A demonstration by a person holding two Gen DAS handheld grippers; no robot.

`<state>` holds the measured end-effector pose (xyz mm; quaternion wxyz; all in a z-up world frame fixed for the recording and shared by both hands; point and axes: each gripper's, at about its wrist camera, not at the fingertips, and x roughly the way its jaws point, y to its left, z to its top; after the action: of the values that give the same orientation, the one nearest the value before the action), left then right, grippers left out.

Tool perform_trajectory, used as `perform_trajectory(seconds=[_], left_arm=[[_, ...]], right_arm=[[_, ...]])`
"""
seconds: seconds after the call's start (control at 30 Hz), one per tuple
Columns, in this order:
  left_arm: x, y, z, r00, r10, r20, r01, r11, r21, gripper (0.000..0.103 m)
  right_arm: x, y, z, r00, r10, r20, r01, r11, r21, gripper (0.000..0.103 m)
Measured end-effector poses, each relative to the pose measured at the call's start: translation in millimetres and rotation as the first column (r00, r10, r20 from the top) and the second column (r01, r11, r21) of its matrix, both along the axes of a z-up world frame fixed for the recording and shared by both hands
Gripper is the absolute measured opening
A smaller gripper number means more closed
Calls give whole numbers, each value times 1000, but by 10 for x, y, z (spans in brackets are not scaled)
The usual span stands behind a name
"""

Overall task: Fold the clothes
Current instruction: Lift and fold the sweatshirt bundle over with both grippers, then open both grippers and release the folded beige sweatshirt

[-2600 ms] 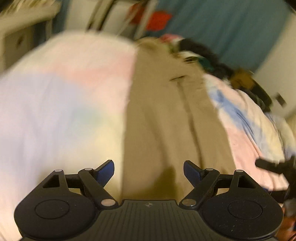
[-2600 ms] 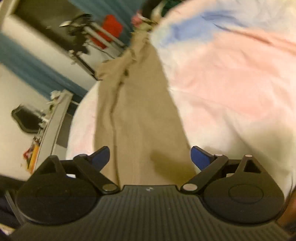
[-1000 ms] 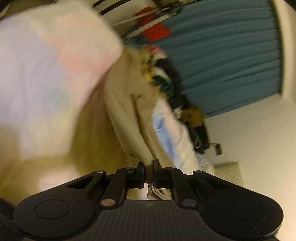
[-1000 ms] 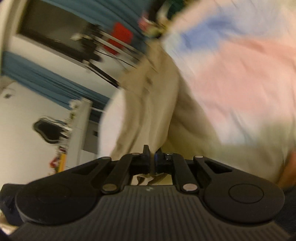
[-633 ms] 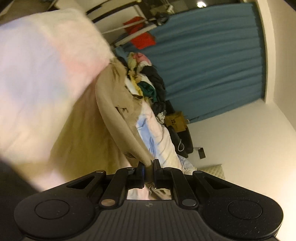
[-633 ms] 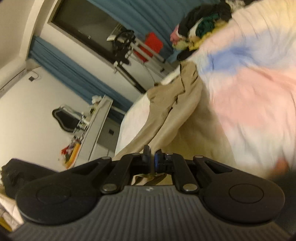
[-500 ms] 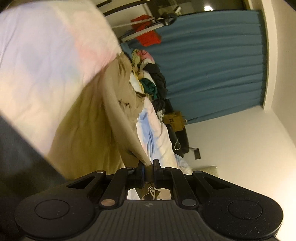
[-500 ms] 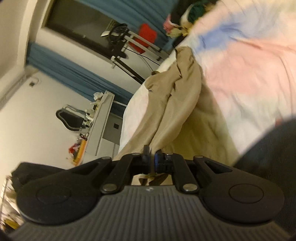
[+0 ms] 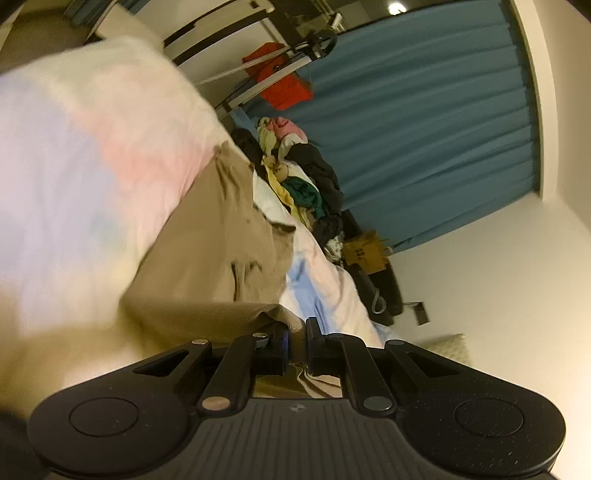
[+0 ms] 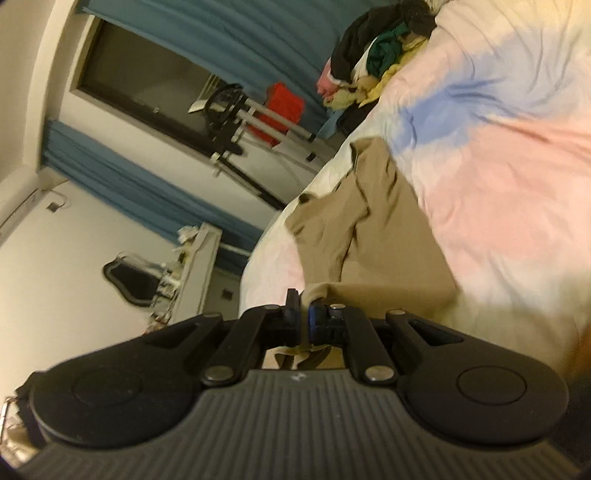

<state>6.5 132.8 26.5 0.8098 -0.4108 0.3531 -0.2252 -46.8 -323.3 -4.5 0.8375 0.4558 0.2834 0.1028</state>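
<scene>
Bed covered by a pastel tie-dye duvet, patches of pink, blue and pale yellow; left-wrist view of it is motion-blurred. Teal curtains hang along the far wall. Khaki trousers lie lengthwise on the duvet, the far part rumpled flat on the bed, the near end doubled over toward the cameras so a folded edge runs just ahead of both tools. Heap of mixed clothes, black, green, yellow and pink, sits at the far end of the bed beyond the trousers. Red item on a metal rack beside the curtain. Left gripper: jaws clenched on the near khaki edge, fabric bunched between the pads. Right gripper: jaws likewise clamped on a khaki fold, cloth showing between and below the pads.
</scene>
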Motion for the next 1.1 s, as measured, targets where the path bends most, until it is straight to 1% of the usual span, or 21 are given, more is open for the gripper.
perform_trajectory(seconds=[0.13, 0.27, 0.33, 0.43, 0.5, 0.53, 0.6, 0.7, 0.8, 0.9, 0.97, 1.03, 1.07, 1.1], left_arm=[[556, -200, 51, 1000, 5, 30, -7, 996, 86, 9], [1143, -396, -70, 999, 26, 40, -32, 988, 150, 9], [1375, -501, -192, 998, 25, 62, -38, 977, 212, 9], [1666, -645, -383, 995, 11, 95, -41, 949, 313, 9], [1797, -714, -544, 994, -9, 112, -34, 926, 375, 9], [1863, -737, -634, 993, -14, 118, -33, 921, 388, 9], [2015, -759, -813, 994, -23, 110, -21, 924, 382, 10], [2271, -847, -1033, 993, -49, 110, -4, 900, 435, 10], [2415, -958, -1257, 988, -84, 130, 7, 864, 503, 10], [2456, -1034, -1381, 985, -101, 137, 10, 839, 544, 10], [2421, -1062, -1353, 983, -104, 150, 2, 825, 566, 11], [2364, -1069, -1285, 982, -105, 159, -7, 813, 582, 14], [2327, -1067, -1247, 981, -103, 166, -14, 811, 585, 14], [2285, -1066, -1203, 980, -96, 172, -24, 810, 586, 17]], right_arm=[[517, -4, -16, 999, -38, -16, 38, 999, -28, 8], [1051, 5, -98, 997, -59, -39, 57, 997, -59, 8], [1307, 6, -189, 995, -75, -58, 71, 995, -75, 8], [1693, 1, -417, 993, -83, -80, 76, 993, -88, 8], [1924, 26, -603, 993, -75, -87, 64, 990, -129, 8], [2036, 38, -708, 994, -70, -90, 55, 987, -152, 8], [2229, 33, -936, 992, -68, -107, 45, 979, -198, 8], [2482, 41, -1240, 986, -55, -159, 12, 965, -261, 8], [2644, 78, -1432, 983, -38, -180, -21, 949, -315, 8], [2712, 171, -1565, 984, -19, -180, -52, 921, -386, 8], [2695, 258, -1525, 986, -17, -165, -59, 895, -442, 8], [2652, 305, -1455, 989, -12, -149, -61, 875, -480, 8], [2628, 320, -1426, 990, -10, -141, -61, 868, -493, 8], [2606, 329, -1392, 991, -6, -134, -62, 863, -502, 9]])
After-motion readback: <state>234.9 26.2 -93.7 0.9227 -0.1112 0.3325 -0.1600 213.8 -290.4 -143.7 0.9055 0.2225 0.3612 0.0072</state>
